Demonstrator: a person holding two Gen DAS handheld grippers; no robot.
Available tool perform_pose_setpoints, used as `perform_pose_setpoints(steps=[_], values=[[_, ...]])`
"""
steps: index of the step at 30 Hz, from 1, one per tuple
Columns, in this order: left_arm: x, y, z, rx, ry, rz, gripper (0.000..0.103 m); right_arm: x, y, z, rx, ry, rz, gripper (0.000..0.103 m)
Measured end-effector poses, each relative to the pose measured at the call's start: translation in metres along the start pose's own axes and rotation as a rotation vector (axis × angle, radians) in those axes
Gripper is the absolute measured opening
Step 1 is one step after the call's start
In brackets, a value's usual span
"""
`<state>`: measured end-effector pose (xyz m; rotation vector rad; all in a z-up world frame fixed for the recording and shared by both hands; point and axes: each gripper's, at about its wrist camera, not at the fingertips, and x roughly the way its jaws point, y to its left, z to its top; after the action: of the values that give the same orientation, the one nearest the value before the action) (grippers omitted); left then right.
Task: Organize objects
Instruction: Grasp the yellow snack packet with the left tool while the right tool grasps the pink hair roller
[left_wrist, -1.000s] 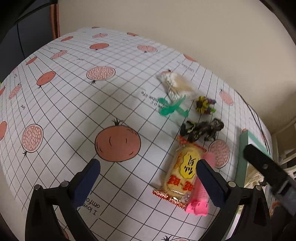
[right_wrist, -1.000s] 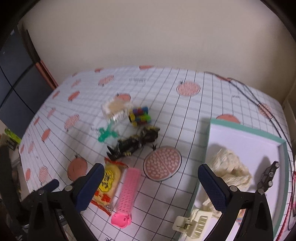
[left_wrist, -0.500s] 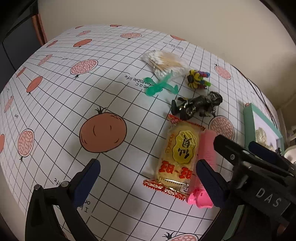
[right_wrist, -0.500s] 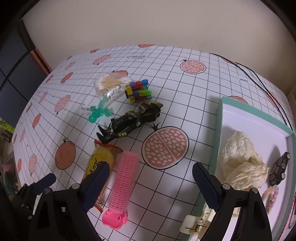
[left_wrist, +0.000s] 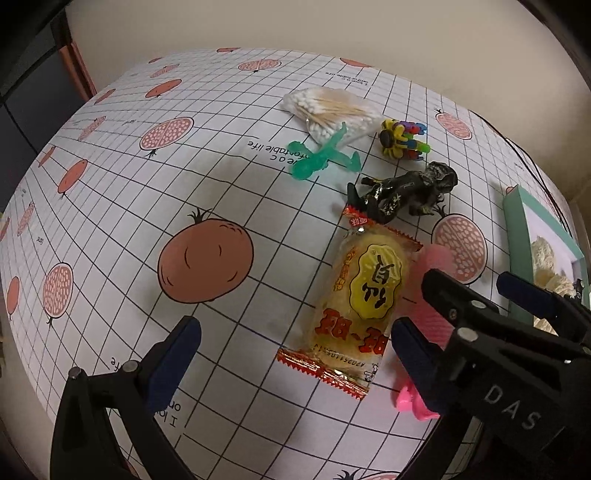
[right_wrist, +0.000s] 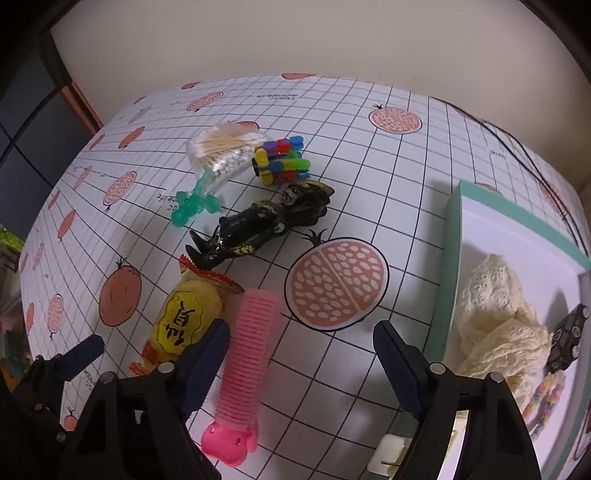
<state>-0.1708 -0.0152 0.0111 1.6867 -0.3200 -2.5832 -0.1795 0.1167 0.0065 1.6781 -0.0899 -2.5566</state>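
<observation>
Your right gripper (right_wrist: 299, 356) is spread wide and empty above the pink hair roller (right_wrist: 248, 354), which lies touching the snack packet (left_wrist: 360, 299). Your left gripper (left_wrist: 293, 349) also gapes empty, over the packet.

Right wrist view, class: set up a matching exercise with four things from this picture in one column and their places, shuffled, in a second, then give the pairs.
Things:
1. pink hair roller
2. cotton swab bag
3. toy car
4. black figure

Places:
A. inside the green-rimmed tray
B. beside the yellow snack packet
C. far end of the row, next to the colourful block toy
D. middle of the row, above the snack packet

Pairs: 1-B, 2-C, 3-A, 4-D
</observation>
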Motion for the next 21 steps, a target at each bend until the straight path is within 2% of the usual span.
perform_pose_setpoints(steps=[3,7,12,19,21], values=[[0.002,-0.001,-0.001,0.006,0.005,0.006,0.102,0.001,0.003,0.001,-0.014,-0.002,-0.003,0.083],[0.005,0.003,-0.001,-0.008,0.020,0.008,0.092,0.002,0.002,0.001,-0.009,0.004,0.004,0.081],[0.008,0.006,0.000,-0.020,0.022,0.005,0.092,0.001,0.005,0.000,-0.015,0.006,0.007,0.078],[0.005,-0.007,0.000,0.054,-0.021,0.006,0.091,0.009,0.011,-0.002,-0.034,0.028,0.005,0.064],[0.007,-0.008,0.000,0.062,-0.018,-0.003,0.077,0.009,0.011,-0.003,-0.043,0.024,-0.019,0.058]])
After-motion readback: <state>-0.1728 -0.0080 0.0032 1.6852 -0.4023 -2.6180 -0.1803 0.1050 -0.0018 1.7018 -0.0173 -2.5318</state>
